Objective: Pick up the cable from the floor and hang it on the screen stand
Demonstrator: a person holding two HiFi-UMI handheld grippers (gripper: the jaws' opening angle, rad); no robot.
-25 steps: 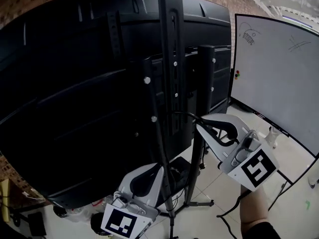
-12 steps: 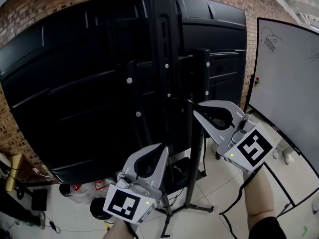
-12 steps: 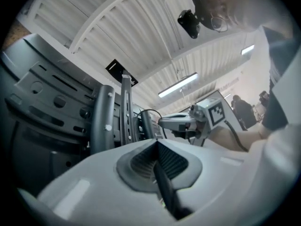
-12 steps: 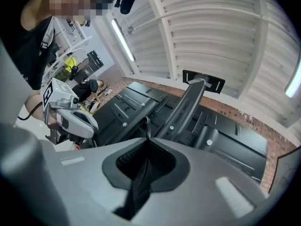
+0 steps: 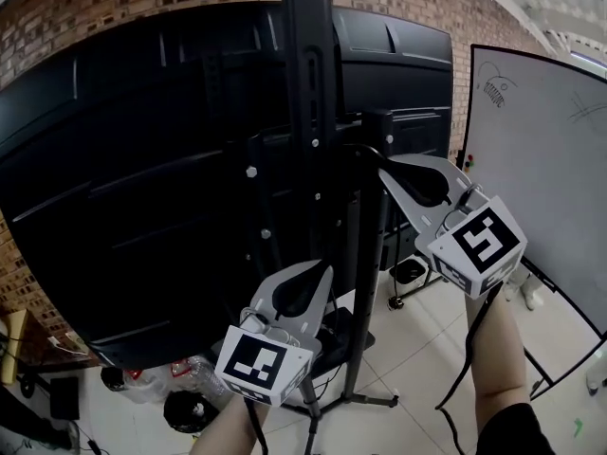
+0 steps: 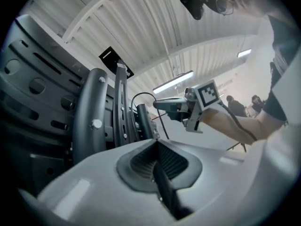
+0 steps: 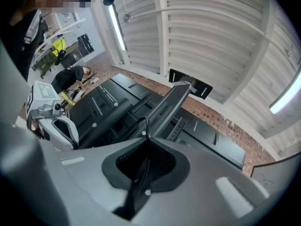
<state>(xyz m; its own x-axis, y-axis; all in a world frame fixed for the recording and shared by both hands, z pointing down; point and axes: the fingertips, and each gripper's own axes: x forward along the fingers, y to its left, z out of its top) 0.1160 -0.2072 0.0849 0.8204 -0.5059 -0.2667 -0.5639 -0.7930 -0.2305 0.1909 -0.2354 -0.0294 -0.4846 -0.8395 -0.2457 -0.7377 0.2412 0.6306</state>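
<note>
The big black screen [image 5: 142, 207] shows its back, mounted on a black stand column [image 5: 308, 93]. My right gripper [image 5: 381, 159] is raised beside the stand's side post [image 5: 377, 131], shut on a thin black cable [image 5: 365, 151]. A short hook of that cable [image 7: 147, 125] sticks out past its tips, toward the stand's slanted bar [image 7: 174, 102]. From the left gripper view the cable [image 6: 143, 93] arcs from the right gripper [image 6: 157, 105] over toward the stand posts [image 6: 91, 112]. My left gripper [image 5: 325, 268] is lower, close to the column, jaws [image 6: 154, 139] shut with nothing seen between them.
A whiteboard [image 5: 541, 159] stands to the right. The stand's base legs [image 5: 370, 401] spread over the white tile floor, with a dark bin and bags [image 5: 180, 406] at lower left. A black lead hangs along the right forearm [image 5: 469, 349].
Both grippers have risen. The right one has carried the cable end up and leftward, from mid-height to the top of the stand's side post.
</note>
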